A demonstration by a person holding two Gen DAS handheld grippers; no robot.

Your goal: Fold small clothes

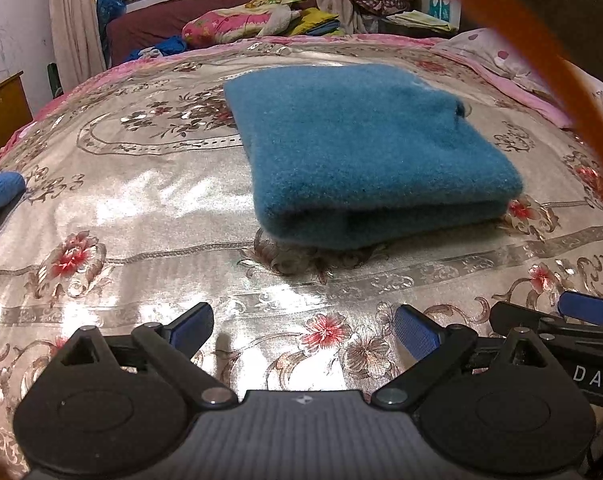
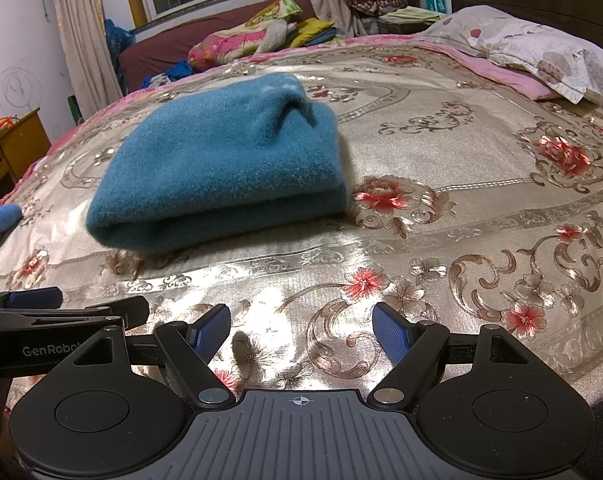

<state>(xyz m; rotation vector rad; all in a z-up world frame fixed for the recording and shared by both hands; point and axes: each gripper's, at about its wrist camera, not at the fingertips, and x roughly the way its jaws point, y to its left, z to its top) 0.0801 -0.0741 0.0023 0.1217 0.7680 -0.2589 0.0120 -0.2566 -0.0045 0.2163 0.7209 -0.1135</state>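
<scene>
The left gripper point(image 1: 305, 330) gapes empty just short of the folded teal fleece garment point(image 1: 357, 148) on the floral satin bedspread point(image 1: 141, 216), while the right gripper point(image 2: 301, 330), equally wide and empty, sits near the garment's point(image 2: 221, 168) thick, soft, light folded edge, likely easiest pinched there.

From my right wrist camera I read "GenRobot", cut off at the last letter, in white on the black body of the left gripper point(image 2: 33, 350), which lies left of my open jaws. From my left wrist camera I read "DAS" in white on the black body of the right gripper point(image 1: 595, 374), right of those jaws. The pillow point(image 2: 541, 46) shows print too small to read.
</scene>
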